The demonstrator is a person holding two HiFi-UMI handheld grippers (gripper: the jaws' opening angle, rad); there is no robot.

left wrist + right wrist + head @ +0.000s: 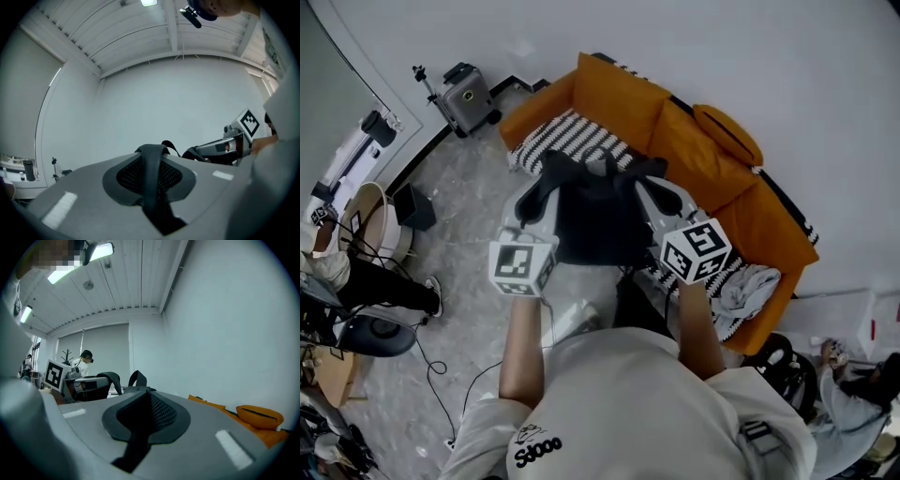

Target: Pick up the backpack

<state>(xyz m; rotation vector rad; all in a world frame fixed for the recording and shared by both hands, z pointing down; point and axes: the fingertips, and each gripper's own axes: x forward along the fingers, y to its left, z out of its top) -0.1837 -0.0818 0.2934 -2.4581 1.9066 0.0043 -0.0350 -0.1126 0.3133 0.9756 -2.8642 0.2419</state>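
Head view first: an orange sofa [675, 131] is seen running along the white wall [722, 47], its seat covered by a striped throw [572, 141]. Open grey floor [469, 206] is left on the near side, hemmed further left by loose cables [431, 370] and a bystander's legs [384, 286]. Now the backpack [595, 220]: black, soft and sagging in the middle, it is held up between both tools, over the seat's front edge. The left gripper [532, 204] is pinched on a black strap [152, 183], which is seen running between its jaws. The right gripper [649, 192] is clamped tight on the second strap [133, 446].
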